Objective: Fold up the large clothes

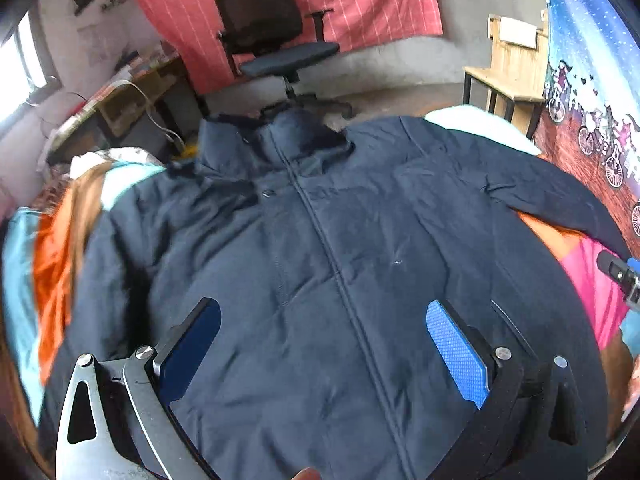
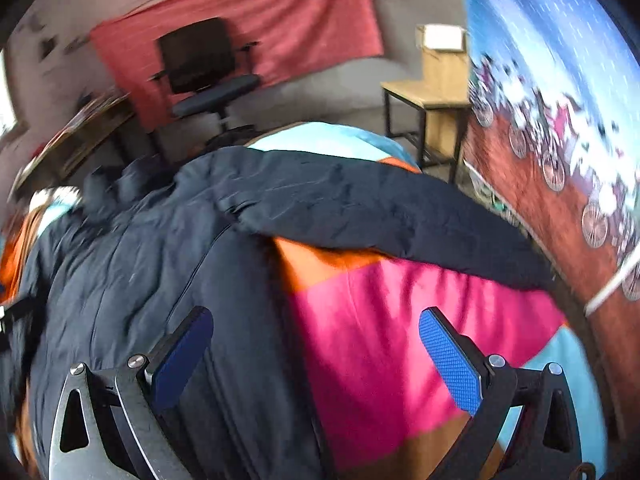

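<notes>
A dark navy padded jacket (image 1: 320, 240) lies front up and zipped on a bed, collar pointing away. My left gripper (image 1: 324, 344) is open and empty above the jacket's lower front. In the right wrist view the jacket (image 2: 132, 248) fills the left half, and its sleeve (image 2: 380, 216) stretches out to the right across the bed. My right gripper (image 2: 316, 352) is open and empty above the jacket's right side edge and the pink part of the bedcover (image 2: 380, 340). The right gripper's tip also shows in the left wrist view (image 1: 620, 276) at the right edge.
The bedcover has orange (image 1: 52, 264), pink and light blue patches. A black office chair (image 1: 272, 40) stands beyond the bed before a red cloth. A wooden side table (image 2: 432, 100) stands at the back right. A patterned wall hanging (image 2: 560, 140) runs along the bed's right side. A cluttered desk (image 1: 132, 96) is at left.
</notes>
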Tool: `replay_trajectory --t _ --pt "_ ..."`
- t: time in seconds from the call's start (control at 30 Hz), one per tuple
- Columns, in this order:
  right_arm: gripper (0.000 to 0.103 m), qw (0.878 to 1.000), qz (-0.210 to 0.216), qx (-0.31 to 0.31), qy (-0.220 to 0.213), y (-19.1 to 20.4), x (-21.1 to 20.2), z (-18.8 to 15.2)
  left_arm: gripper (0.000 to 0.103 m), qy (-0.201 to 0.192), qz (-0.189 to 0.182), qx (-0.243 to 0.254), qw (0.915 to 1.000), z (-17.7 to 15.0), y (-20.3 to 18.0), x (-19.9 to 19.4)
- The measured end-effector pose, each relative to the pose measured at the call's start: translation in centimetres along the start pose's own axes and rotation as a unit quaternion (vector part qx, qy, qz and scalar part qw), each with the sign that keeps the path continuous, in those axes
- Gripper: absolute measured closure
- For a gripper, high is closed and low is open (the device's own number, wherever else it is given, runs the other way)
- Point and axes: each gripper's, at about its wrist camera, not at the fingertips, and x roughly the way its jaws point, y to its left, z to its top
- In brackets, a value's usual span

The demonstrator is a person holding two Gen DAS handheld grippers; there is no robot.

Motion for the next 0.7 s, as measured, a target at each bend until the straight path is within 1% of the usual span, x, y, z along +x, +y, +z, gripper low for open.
replay_trajectory --t 0.07,0.13,0.23,0.37,0.5,0.63,0.7 --pt "0.000 0.999 -0.010 0.032 0.007 -0.3 1.7 0.5 0.002 0.001 -0.007 0.004 1.0000 0.9 -0.5 1.9" --pt "0.000 0.998 -0.031 0.056 0.016 -0.8 3.5 1.0 0.002 -0.012 -0.011 0.011 0.9998 1.7 -1.3 3.5" --pt "0.000 0.995 -0.066 0.078 0.019 -2.1 5.2 1.7 0.002 -0.024 -0.024 0.021 0.9992 3.2 -2.5 6.0" --pt "0.000 0.989 -0.097 0.107 0.027 -4.6 6.9 2.8 0.002 -0.037 -0.045 0.015 0.9982 5.4 -3.7 8.9" --pt "0.000 0.980 -0.110 0.165 0.025 -7.7 7.7 3.6 0.002 -0.046 -0.058 -0.009 0.9972 7.7 -4.0 11.9" --pt "0.000 0.970 -0.119 0.211 0.023 -10.0 8.8 4.1 0.002 -0.043 -0.079 -0.033 0.9954 9.4 -3.9 14.3" --pt "0.006 0.966 -0.121 0.225 0.025 -10.3 9.3 4.0 0.002 -0.036 -0.101 -0.043 0.9933 10.0 -3.7 15.5"
